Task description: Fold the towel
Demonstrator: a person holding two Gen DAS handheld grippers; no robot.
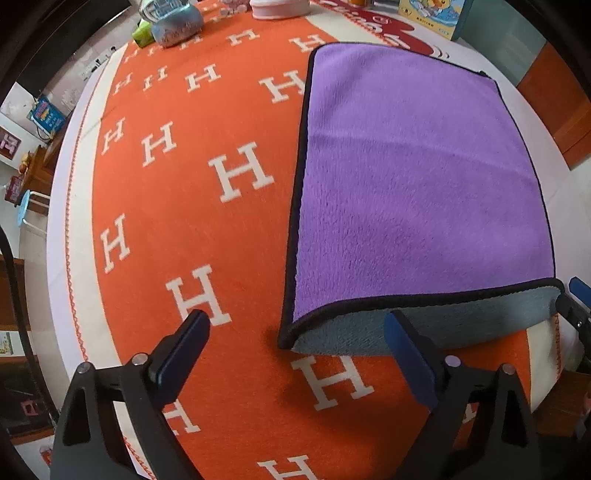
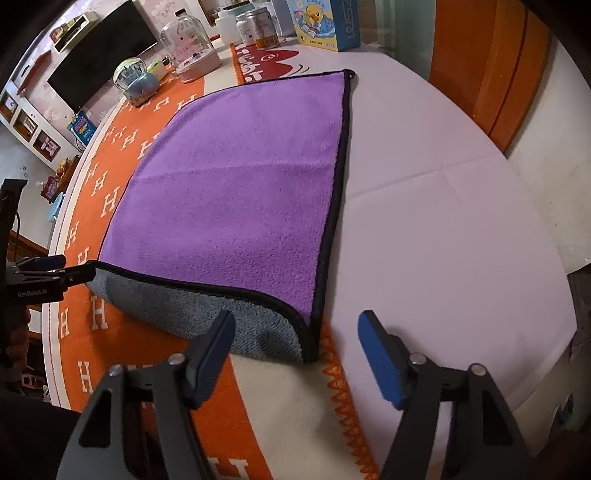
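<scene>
A purple towel (image 1: 417, 177) with black trim and a grey underside lies folded once on the orange H-patterned cloth (image 1: 192, 206); the fold runs along its near edge. It also shows in the right wrist view (image 2: 236, 192). My left gripper (image 1: 295, 332) is open and empty, just in front of the towel's near left corner. My right gripper (image 2: 295, 332) is open and empty, just in front of the towel's near right corner. The left gripper shows at the left edge of the right wrist view (image 2: 55, 271), beside the towel's other near corner.
A white tablecloth (image 2: 443, 206) lies right of the towel. At the table's far end stand a snow globe (image 2: 135, 79), a glass dome (image 2: 190, 44), cans and jars (image 2: 258, 26) and a duck-print box (image 2: 321, 22). An orange door (image 2: 491, 66) is behind.
</scene>
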